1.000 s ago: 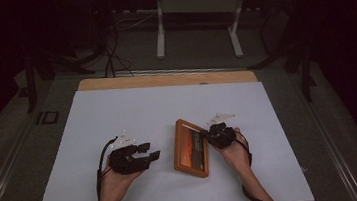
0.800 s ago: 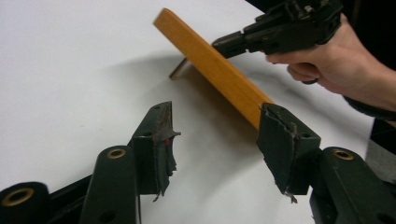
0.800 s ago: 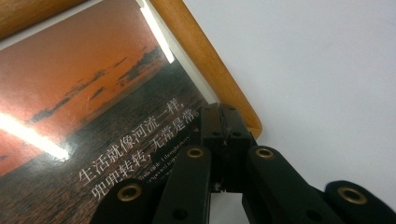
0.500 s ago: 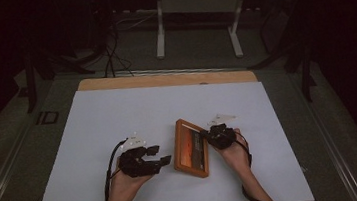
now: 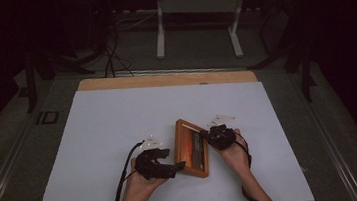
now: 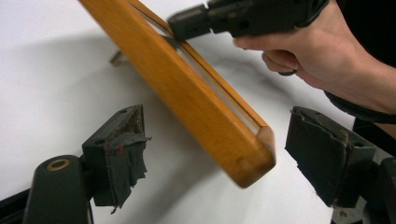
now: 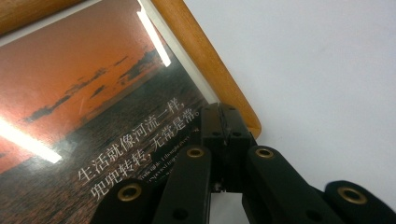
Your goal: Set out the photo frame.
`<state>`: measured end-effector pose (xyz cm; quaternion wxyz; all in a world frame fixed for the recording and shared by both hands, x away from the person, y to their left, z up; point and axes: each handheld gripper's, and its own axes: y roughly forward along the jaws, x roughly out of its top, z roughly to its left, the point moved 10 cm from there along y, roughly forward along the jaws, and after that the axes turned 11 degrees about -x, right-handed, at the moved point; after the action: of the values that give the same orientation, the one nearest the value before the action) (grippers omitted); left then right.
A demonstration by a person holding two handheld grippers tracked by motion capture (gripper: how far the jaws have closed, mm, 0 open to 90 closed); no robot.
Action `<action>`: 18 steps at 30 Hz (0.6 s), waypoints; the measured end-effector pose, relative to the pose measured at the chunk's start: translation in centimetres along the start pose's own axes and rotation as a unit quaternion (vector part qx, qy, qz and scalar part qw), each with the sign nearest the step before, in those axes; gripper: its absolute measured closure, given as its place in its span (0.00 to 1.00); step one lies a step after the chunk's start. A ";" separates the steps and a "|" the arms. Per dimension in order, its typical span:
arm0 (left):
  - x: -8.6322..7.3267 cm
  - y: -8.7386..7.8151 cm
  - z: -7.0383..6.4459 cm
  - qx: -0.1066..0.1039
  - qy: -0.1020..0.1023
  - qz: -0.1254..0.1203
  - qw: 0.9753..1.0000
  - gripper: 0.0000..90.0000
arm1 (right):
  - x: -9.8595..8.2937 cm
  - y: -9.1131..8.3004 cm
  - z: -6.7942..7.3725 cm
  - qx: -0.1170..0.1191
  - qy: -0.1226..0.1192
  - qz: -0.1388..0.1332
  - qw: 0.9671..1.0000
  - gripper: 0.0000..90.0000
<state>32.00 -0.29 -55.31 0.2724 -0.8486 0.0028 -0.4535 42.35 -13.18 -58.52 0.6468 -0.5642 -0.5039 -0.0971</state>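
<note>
A wooden picture frame (image 5: 191, 147) lies on the white table cover (image 5: 118, 122), between the two hands. The right gripper (image 5: 207, 134) is clamped on the frame's right edge, jaws pressed together over the wood. The left gripper (image 6: 215, 154) stands wide open, with the frame's near corner between its jaws, not touching either. The frame's far end is cut off in both gripper views.

Open table (image 5: 105, 138) — frame (image 5: 191, 148) between grippers
</note>
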 end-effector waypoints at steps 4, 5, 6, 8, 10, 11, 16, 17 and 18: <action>-0.3 0.9 0.0 -0.004 -0.010 0.011 1.000 0.26 | 0.0 0.0 0.0 0.000 0.001 -0.001 1.000 1.00; -0.3 1.1 0.1 -0.002 -0.012 0.013 1.000 0.29 | 0.0 0.0 0.0 0.000 0.001 -0.002 1.000 1.00; -0.4 1.2 0.2 -0.002 -0.021 0.013 1.000 0.31 | 0.0 0.0 0.0 0.000 0.001 -0.002 1.000 1.00; -0.2 1.4 0.3 -0.010 -0.029 0.011 0.999 0.37 | 0.0 0.0 0.0 0.001 0.001 -0.003 1.000 1.00; -0.2 1.6 0.2 -0.020 -0.038 0.014 0.999 0.42 | 0.0 0.0 0.0 0.002 0.004 -0.004 1.000 1.00; -0.2 1.6 0.1 -0.022 -0.041 0.016 0.999 0.45 | 0.0 0.0 0.0 0.002 0.006 -0.005 1.000 1.00; -0.4 2.1 0.2 -0.028 -0.073 0.030 0.996 0.49 | 0.0 0.0 0.0 0.004 0.005 -0.002 1.000 1.00; -0.4 2.2 0.2 -0.027 -0.078 0.033 0.996 0.50 | 0.1 -0.1 0.0 0.006 0.004 0.001 1.000 1.00; -0.4 2.3 0.2 -0.028 -0.083 0.031 0.996 0.51 | 0.1 -0.1 0.0 0.006 -0.001 0.003 1.000 1.00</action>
<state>32.47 -2.05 -56.72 0.2616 -0.8900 0.0196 -0.3728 42.30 -13.15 -58.39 0.6503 -0.5614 -0.5035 -0.0918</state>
